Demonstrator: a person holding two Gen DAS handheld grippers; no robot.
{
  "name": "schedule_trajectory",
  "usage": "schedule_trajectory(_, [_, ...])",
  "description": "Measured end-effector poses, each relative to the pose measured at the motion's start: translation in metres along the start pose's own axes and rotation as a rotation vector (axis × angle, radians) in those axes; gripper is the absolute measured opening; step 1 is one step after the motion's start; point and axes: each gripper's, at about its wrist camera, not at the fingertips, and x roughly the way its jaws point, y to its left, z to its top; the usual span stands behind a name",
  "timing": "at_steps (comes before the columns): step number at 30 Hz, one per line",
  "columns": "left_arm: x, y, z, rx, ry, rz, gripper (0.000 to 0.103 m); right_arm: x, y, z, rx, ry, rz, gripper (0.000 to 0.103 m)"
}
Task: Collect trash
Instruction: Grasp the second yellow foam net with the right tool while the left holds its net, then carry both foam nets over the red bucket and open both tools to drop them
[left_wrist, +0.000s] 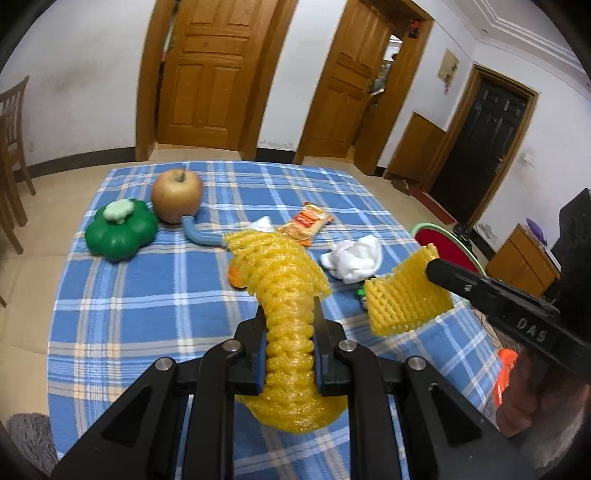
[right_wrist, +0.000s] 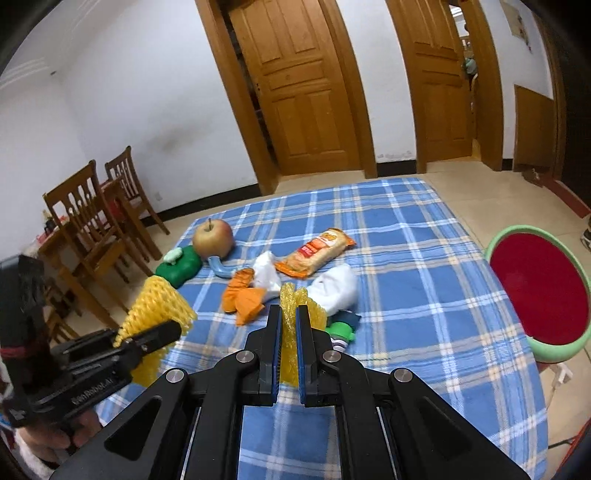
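My left gripper is shut on a long yellow foam fruit net and holds it above the blue plaid table. My right gripper is shut on a second, shorter yellow foam net; from the left wrist it shows as a flat mesh piece. On the cloth lie an orange snack wrapper, crumpled white tissue, orange peel and a green-and-white scrap. The left gripper with its net is at the left of the right wrist view.
An apple, a green toy pepper and a blue curved tube sit at the table's far left. A red basin with a green rim stands off the table's right edge. Wooden chairs stand left.
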Motion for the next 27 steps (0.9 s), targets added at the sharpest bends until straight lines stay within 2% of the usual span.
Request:
schedule_trajectory(8, [0.011, -0.053, 0.01, 0.128, 0.0, -0.068, 0.017, -0.023, -0.018, 0.0, 0.011, -0.061, -0.119, 0.007])
schedule_trajectory(11, [0.022, -0.079, 0.016, 0.167, 0.012, -0.112, 0.017, -0.043, -0.036, 0.003, 0.031, -0.09, -0.206, 0.007])
schedule_trajectory(15, [0.032, -0.128, 0.024, 0.239, 0.008, -0.201, 0.017, -0.077, -0.063, 0.004, 0.061, -0.138, -0.315, 0.007])
schedule_trajectory(20, [0.037, -0.198, 0.031, 0.322, 0.019, -0.347, 0.017, -0.127, -0.102, -0.001, 0.126, -0.196, -0.47, 0.007])
schedule_trajectory(23, [0.039, -0.236, 0.027, 0.384, 0.026, -0.412, 0.017, -0.154, -0.118, -0.007, 0.149, -0.219, -0.573, 0.007])
schedule_trajectory(27, [0.042, -0.271, 0.017, 0.436, 0.052, -0.487, 0.018, -0.186, -0.131, -0.018, 0.176, -0.244, -0.662, 0.007])
